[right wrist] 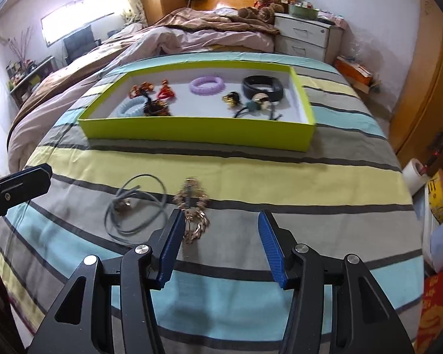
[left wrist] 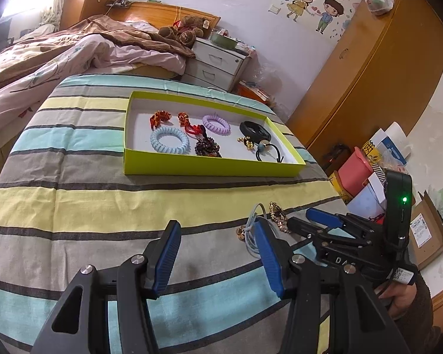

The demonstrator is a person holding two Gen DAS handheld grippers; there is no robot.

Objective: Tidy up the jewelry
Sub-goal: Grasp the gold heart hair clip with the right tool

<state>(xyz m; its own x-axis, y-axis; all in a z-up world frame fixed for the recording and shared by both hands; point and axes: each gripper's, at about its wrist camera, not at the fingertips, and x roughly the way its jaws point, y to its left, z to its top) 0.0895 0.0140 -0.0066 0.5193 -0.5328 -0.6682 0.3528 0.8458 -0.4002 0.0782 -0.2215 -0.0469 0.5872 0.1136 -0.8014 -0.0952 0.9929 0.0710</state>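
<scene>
A lime-green shallow box sits on the striped cloth and holds several hair ties, clips and a black band. Loose on the cloth in front of it lie a gold chain piece and a grey cord necklace. My right gripper is open, low over the cloth, its left finger touching or just beside the gold chain. My left gripper is open and empty, with the cord just past its right finger. The right gripper shows in the left wrist view.
The table with the striped cloth stands beside a bed. A white nightstand and a wooden wardrobe stand behind. Boxes and bags crowd the floor at the right edge.
</scene>
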